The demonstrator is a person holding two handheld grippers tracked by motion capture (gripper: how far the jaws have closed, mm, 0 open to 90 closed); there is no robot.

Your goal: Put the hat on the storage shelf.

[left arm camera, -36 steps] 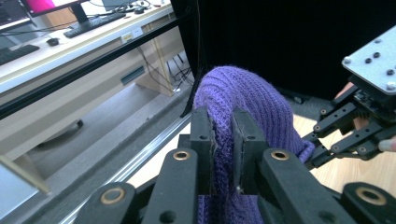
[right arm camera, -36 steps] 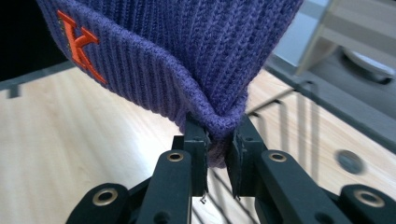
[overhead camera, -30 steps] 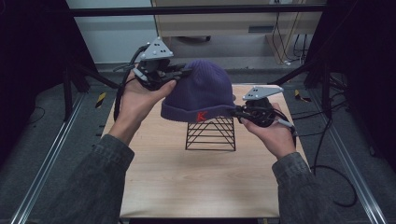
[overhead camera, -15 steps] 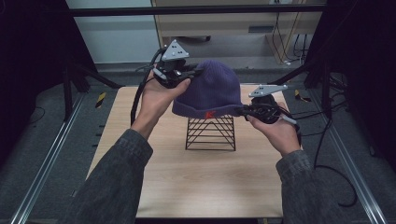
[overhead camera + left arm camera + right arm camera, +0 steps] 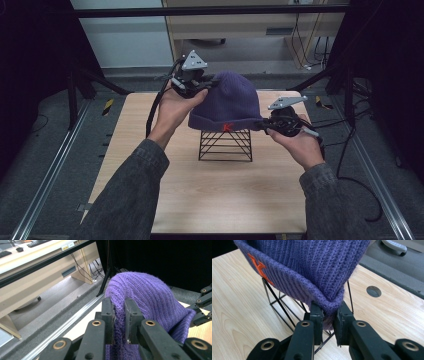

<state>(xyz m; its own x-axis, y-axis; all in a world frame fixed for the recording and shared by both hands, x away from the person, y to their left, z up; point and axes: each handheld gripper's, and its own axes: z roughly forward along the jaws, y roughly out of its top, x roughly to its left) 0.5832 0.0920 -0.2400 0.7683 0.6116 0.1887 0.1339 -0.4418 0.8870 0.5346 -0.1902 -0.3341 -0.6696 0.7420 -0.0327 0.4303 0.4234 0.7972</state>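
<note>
Since the earlier frames, the left gripper (image 5: 202, 85) has swung from the table's left edge toward the far side, carrying the crown of the purple hat (image 5: 227, 102) upward; judged from this, the hat is being spread for seating on, or lifting from, the wire stand (image 5: 225, 145). Its jaws are clamped on a fold of knit at the crown. The right gripper (image 5: 266, 125) has its jaws closed on the folded brim just ahead of it. Between both grippers the hat hangs stretched, directly above the stand on the wooden table (image 5: 210, 195).
</note>
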